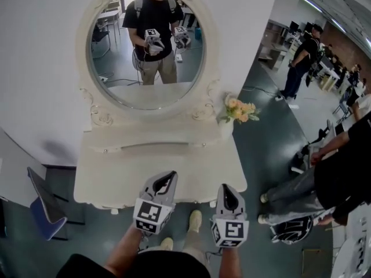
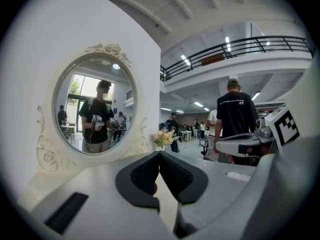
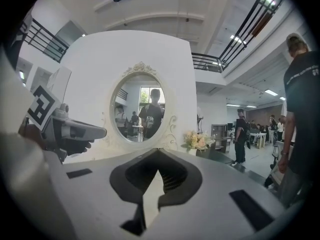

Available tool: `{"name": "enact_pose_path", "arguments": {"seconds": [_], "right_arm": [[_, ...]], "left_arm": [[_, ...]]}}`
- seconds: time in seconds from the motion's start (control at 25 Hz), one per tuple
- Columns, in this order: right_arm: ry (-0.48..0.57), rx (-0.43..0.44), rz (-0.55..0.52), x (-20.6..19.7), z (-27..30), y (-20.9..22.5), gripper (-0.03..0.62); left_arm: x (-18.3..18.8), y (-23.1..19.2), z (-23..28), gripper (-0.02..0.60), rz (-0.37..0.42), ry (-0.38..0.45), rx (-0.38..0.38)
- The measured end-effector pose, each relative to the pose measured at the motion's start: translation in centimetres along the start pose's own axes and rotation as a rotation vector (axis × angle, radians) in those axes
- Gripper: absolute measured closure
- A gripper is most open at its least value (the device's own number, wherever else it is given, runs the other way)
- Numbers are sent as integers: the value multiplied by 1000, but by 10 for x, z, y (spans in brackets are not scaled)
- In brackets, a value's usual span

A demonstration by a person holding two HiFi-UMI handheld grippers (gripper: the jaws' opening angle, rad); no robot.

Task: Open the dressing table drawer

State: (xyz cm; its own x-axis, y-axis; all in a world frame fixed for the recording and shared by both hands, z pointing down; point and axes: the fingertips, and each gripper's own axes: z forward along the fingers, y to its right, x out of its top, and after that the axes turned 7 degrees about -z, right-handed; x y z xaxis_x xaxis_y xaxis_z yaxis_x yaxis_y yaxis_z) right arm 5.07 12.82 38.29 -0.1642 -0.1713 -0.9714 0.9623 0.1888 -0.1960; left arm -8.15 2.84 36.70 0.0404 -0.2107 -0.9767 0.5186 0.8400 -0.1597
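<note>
— Drawer is sitting where, from your side?

— It is lying in the low riser at the far side of the white bench, just under the oval mirror. A long thin bar, which I am taking for its handle, is running across the front. It is looking shut.

— And the person's two tools?

— Both are hanging side by side over the near edge of the bench, pointing toward the far wall. The left gripper is reaching slightly farther in than the right gripper. Neither is touching the drawer, and bare bench top is lying between them and it.

— Are the fingers holding anything?

— No. The left fingers are pressing together at their tips, and the right fingers are doing the same, closed on nothing.

— What else is standing about?

— A small bunch of pale flowers is standing at the far right corner of the bench, right of the mirror. The mirror is showing the person holding both grippers up. A blue chair is standing on the floor to the left, and bystanders are standing well off to the right.
</note>
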Motion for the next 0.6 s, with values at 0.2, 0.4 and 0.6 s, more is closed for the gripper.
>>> {"name": "enact_pose_path", "arguments": {"seconds": [0.2, 0.4, 0.6], "right_arm": [[12, 60, 4, -6, 53, 23, 595], [-14, 129, 3, -20, 102, 41, 595], [-38, 175, 16, -40, 145, 54, 595]], "left_arm": [[1, -18, 41, 578, -7, -3, 67], [-3, -33, 79, 578, -31, -27, 135], [-15, -51, 111, 578, -46, -41, 193]]}}
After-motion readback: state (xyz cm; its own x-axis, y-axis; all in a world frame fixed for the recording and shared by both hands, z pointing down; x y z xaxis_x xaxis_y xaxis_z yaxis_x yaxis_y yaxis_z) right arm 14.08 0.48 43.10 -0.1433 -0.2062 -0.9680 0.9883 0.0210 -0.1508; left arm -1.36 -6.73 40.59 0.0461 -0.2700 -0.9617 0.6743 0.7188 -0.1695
